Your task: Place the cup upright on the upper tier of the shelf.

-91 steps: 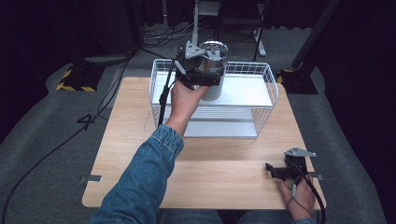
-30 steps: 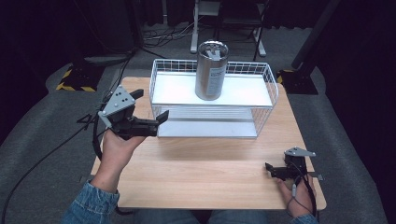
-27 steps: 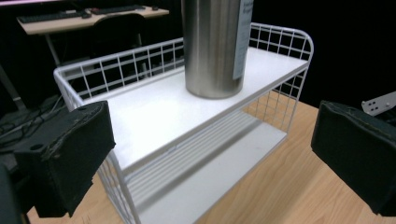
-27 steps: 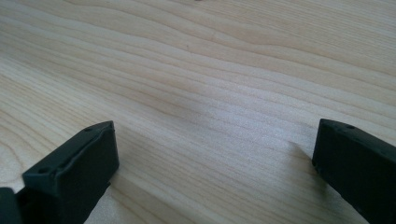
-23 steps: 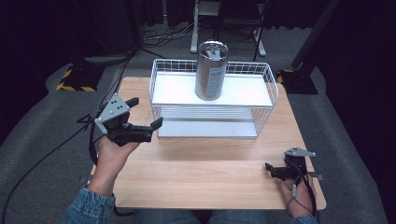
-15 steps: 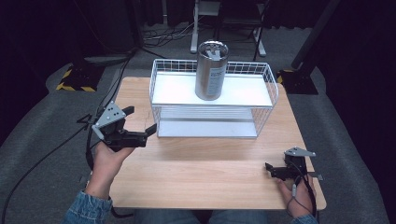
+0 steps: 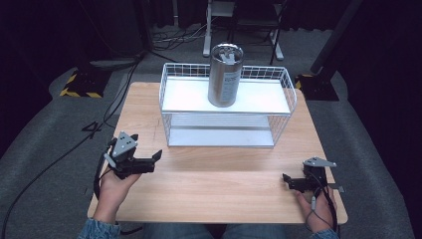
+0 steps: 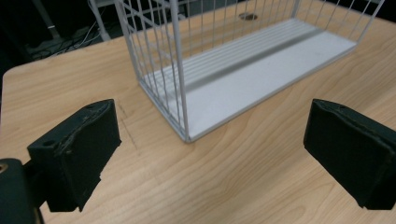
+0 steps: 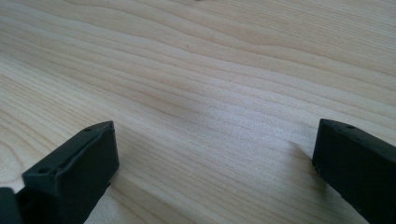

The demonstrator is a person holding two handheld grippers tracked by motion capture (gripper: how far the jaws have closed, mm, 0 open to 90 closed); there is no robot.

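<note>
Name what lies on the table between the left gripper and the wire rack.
Nothing: in the left gripper view, bare wooden table separates the open left gripper from the wire rack.

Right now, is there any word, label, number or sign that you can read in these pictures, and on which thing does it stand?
"4": a dark mark shaped like this digit on the grey floor, left of the wooden table.
Label on the metal can, which stands on the top shelf of the white wire rack: some print there, too small and blurred to read.
Yellow and black hazard stripes on the floor: a sign without words.
</note>
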